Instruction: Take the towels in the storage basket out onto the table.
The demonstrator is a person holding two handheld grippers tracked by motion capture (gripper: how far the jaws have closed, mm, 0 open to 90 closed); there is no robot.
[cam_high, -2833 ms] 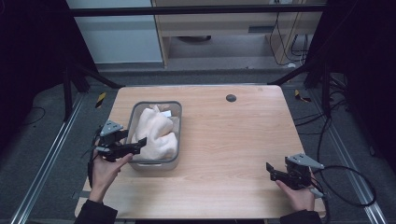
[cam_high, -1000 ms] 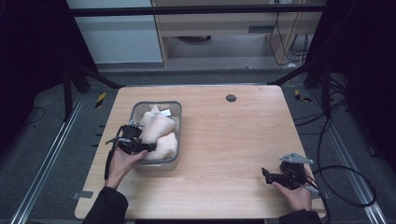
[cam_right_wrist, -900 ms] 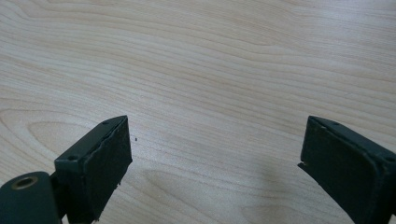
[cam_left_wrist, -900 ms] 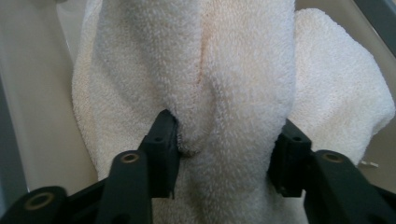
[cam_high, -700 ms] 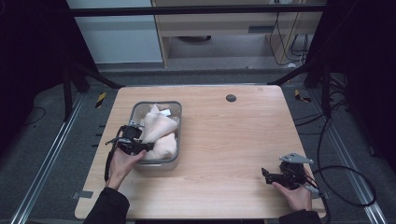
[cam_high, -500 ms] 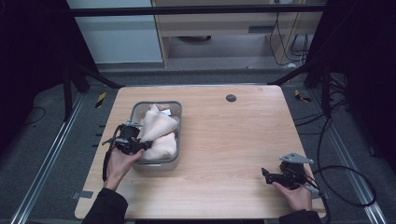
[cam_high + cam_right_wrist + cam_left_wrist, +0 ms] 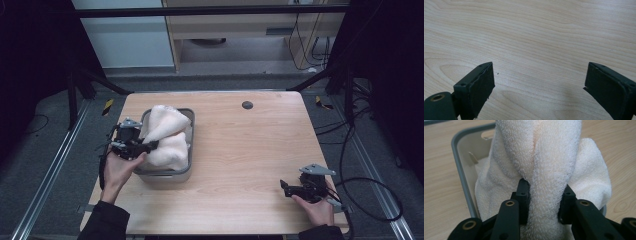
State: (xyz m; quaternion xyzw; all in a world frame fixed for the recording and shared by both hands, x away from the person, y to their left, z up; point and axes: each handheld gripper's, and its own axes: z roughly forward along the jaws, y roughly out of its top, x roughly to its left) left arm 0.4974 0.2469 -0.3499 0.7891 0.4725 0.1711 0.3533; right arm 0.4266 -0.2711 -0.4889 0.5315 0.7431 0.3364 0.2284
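- Your left tool was clamped on a fold of white towel, pinched between both jaws.
- The towel bulged up out of the grey bin at the bench's left side.
- Your right tool sat wide apart, holding nothing, low over bare wood near the right front corner.
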